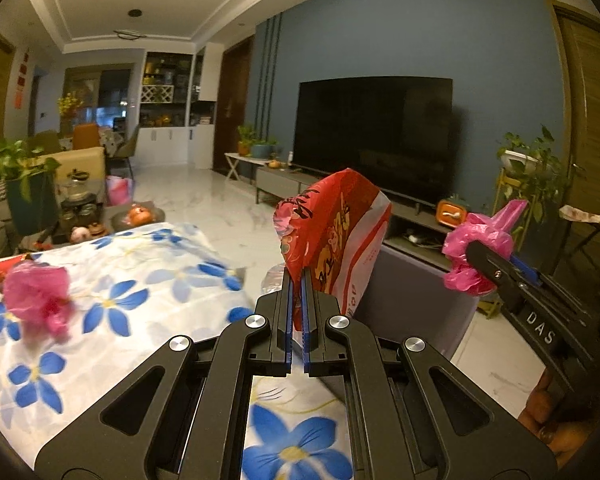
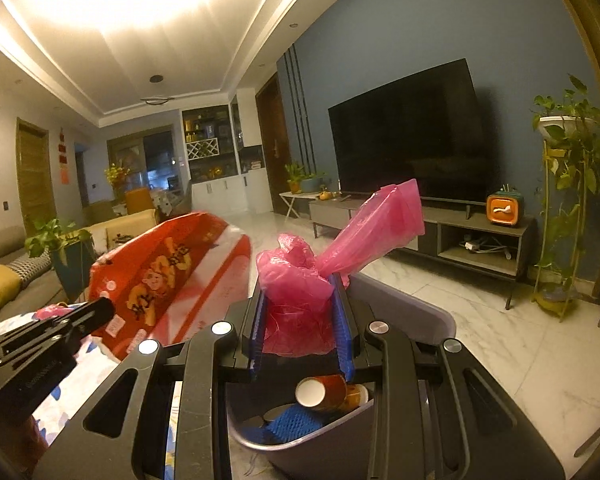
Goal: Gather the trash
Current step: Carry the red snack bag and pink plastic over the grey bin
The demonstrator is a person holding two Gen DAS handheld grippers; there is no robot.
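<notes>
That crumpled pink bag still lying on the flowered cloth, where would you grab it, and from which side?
Grip the bunched top of the pink bag, coming from above. It lies as a loose, soft clump on the flowered cloth with no handle showing, so pinching the raised folds probably works best. The picture is blurred there.

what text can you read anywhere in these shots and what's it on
"DAS": white letters on the right gripper, seen from the left wrist view.
Red snack bag in the left gripper: large printed characters, too blurred and creased to read.
Red wall hangings: too small to read.
</notes>
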